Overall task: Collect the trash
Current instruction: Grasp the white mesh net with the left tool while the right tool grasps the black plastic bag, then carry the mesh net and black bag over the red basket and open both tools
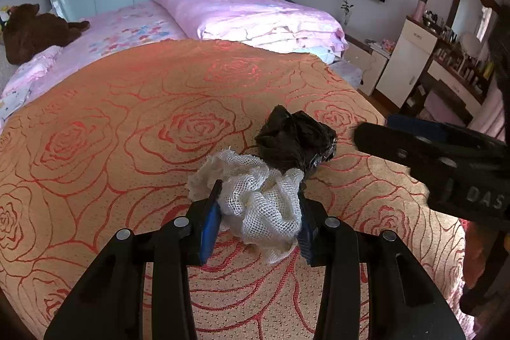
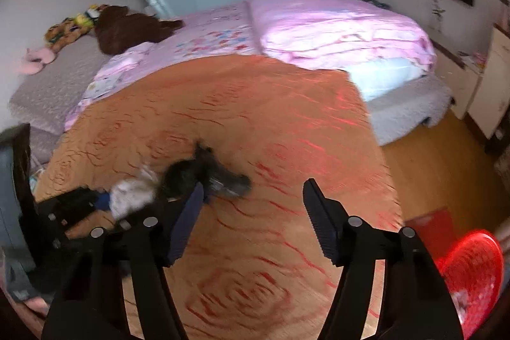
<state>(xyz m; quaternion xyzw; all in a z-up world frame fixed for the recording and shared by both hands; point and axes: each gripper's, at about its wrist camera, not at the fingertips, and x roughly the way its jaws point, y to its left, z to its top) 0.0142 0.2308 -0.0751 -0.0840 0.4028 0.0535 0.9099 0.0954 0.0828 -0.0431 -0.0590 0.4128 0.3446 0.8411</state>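
Observation:
A crumpled white mesh cloth (image 1: 261, 199) lies on the orange rose-patterned bedspread (image 1: 127, 123). My left gripper (image 1: 259, 196) is shut on the cloth, one finger on each side. A crumpled black plastic bag (image 1: 296, 142) lies just beyond the cloth, touching it. My right gripper (image 2: 253, 193) is open and empty above the bedspread, to the right of the black bag (image 2: 204, 172) and the cloth (image 2: 132, 193). The right wrist view is blurred. The right gripper also shows in the left wrist view (image 1: 446, 158) at the right edge.
A red perforated basket (image 2: 468, 270) stands at the lower right beside the bed, over the wooden floor (image 2: 440, 155). Folded pink quilt (image 1: 255, 15) and a brown plush toy (image 1: 35, 31) lie further up the bed. A dresser with bottles (image 1: 446, 66) stands right.

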